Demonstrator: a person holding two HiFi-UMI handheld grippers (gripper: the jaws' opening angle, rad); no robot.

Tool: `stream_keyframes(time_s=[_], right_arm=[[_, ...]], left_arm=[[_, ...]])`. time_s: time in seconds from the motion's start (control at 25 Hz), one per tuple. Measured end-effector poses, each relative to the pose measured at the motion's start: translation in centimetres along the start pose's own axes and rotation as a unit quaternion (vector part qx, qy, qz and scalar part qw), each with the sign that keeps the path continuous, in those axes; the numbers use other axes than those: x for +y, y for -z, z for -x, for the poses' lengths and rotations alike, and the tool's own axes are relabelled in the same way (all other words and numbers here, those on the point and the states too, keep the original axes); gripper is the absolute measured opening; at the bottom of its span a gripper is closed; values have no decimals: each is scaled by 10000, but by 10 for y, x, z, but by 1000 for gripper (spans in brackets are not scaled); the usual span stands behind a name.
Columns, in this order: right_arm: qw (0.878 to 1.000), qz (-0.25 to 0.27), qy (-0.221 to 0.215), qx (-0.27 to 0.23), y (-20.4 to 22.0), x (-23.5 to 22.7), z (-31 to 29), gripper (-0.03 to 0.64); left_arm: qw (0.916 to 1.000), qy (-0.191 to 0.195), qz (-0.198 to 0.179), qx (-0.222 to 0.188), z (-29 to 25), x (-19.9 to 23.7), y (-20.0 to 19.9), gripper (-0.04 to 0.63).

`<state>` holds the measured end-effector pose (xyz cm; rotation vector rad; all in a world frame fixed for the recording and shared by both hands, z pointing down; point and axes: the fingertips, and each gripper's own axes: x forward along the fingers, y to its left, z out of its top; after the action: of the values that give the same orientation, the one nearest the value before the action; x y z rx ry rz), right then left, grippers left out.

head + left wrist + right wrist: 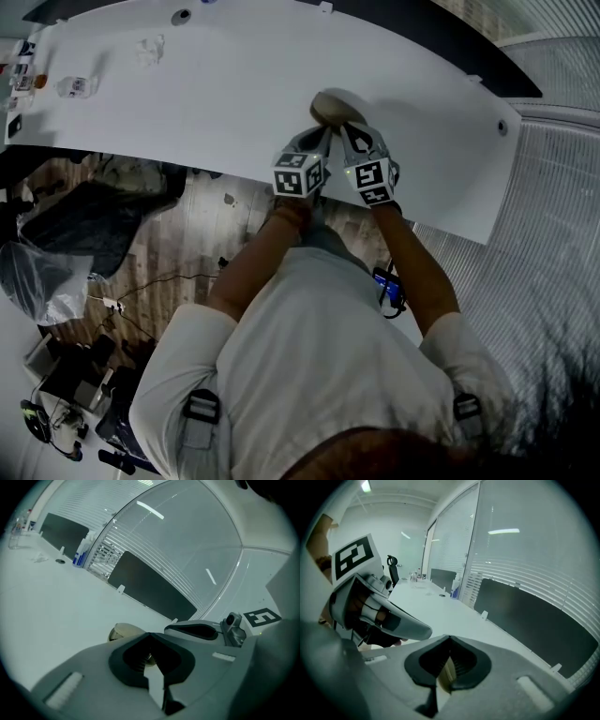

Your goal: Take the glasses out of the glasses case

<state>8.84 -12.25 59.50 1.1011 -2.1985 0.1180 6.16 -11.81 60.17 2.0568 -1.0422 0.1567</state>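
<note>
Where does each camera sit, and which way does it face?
Head view: on the person's head, facing steeply down at the white table; shows chest, arms, left gripper and right gripper by the beige case.
Left gripper view: on the left gripper, facing along its shut jaws across the table toward a glass wall; right gripper alongside.
Right gripper view: on the right gripper, facing along its shut jaws down the table; left gripper alongside.
Shared: head and left gripper views both show the case.
</note>
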Motion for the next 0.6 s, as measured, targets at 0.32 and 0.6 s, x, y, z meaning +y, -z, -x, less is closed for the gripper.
stream_keyframes(time_s=[0.32,0.6], right_arm=[[9995,238,-82,188,14,12,-11,2],[9990,359,-122,220,15,14,-14,3]], left_arm=[[9997,-113,202,56,-6,21,13,3],[9992,-43,359,186,-11,22,20,54]])
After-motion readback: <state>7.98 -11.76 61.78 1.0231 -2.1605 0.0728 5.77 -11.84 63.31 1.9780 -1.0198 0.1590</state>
